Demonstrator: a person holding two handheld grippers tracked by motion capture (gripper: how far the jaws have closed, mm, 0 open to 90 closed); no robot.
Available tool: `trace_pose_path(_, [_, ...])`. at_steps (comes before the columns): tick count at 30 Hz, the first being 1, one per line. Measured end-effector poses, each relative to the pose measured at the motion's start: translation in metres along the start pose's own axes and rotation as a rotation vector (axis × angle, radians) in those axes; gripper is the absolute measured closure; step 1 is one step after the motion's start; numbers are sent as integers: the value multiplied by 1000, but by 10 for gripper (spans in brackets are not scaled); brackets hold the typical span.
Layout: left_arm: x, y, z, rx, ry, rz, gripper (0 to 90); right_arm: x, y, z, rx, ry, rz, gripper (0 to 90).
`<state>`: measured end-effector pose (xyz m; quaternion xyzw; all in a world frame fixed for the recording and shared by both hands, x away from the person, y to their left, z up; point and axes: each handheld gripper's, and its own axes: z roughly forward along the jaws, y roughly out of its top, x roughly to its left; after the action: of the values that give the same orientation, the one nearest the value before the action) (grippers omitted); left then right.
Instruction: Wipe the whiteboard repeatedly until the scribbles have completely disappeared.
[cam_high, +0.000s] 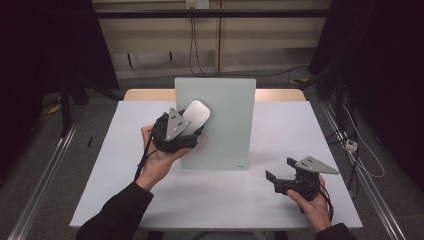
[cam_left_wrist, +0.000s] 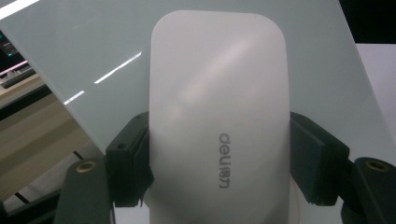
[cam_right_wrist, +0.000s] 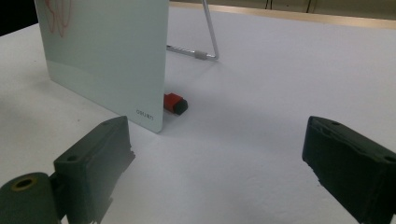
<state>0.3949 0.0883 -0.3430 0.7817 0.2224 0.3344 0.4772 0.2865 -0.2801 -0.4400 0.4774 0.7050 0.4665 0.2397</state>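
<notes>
While the left gripper (cam_high: 186, 125) sits in the person's left hand (cam_high: 157, 162) at the left of the high view, it is clamped on a white eraser (cam_high: 195, 116), a smooth rounded block with grey "deli" lettering on its face. From the left gripper view the eraser (cam_left_wrist: 217, 116) stands between the two black pads, one pressed to each long side, and most of its length sticks out past them. Its far end lies against, or just in front of, the pale green glass board (cam_high: 220, 122); whether it actually touches the surface I cannot tell. A faint red scribble (cam_high: 202, 145) shows on the board just beside the gripper. The board stands nearly upright in the middle of the white bench (cam_high: 125, 195), leaning back on a thin wire stand (cam_right_wrist: 210, 35) that the right gripper view shows behind it. Also in that view, a small red marker with a black cap (cam_right_wrist: 175, 103) lies on the bench right at the board's lower corner, partly hidden behind its edge. Further right, well apart from the board, the right gripper (cam_high: 280, 170) rests low over the bench in the person's right hand (cam_high: 312, 205). Its jaws stand wide apart with nothing between them, pointing toward the board's lower corner
</notes>
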Motion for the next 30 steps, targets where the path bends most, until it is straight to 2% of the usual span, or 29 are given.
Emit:
trace_pose_path(5, [5, 6, -1, -11, 6, -17, 308, 0, 0, 0, 0, 0, 0, 78])
trace_pose_path(16, [17, 20, -2, -34, 37, -13, 308, 0, 0, 0, 0, 1, 0, 78])
trace_pose_path(21, [14, 17, 0, -30, 48, 19, 308, 0, 0, 0, 1, 2, -1, 78])
trace_pose_path(30, [1, 4, 5, 2, 17, 61, 302, 0, 0, 0, 1, 1, -1, 78])
